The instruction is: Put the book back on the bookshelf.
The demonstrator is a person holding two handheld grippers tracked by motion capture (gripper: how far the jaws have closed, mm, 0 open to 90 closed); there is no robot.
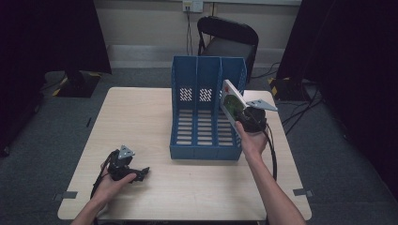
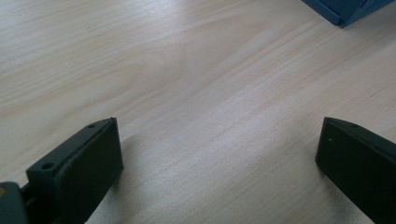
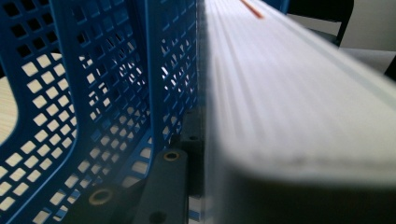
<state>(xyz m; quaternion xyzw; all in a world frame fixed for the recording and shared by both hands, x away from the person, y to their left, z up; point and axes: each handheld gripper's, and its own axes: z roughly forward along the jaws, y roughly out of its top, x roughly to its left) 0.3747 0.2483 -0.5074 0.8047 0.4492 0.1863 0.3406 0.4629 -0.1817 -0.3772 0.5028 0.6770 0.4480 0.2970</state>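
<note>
- High view: right claw (image 1: 240, 114) sits right of centre in the frame, pinching a book (image 1: 232, 104) by its lower end. The book tilts up and to the left from the claw, over the right-hand slot of the blue file rack (image 1: 206, 84).
- Right gripper view: the book's (image 3: 299, 107) page edge runs up the right half of the frame, just beside the rack's (image 3: 93, 93) blue mesh wall on the left.
- Left claw (image 1: 141, 174) is at the lower left, low over the table (image 1: 141, 122), well apart from the rack.
- Left gripper view: those jaws are spread wide over bare wood (image 2: 201, 93), nothing between them.
</note>
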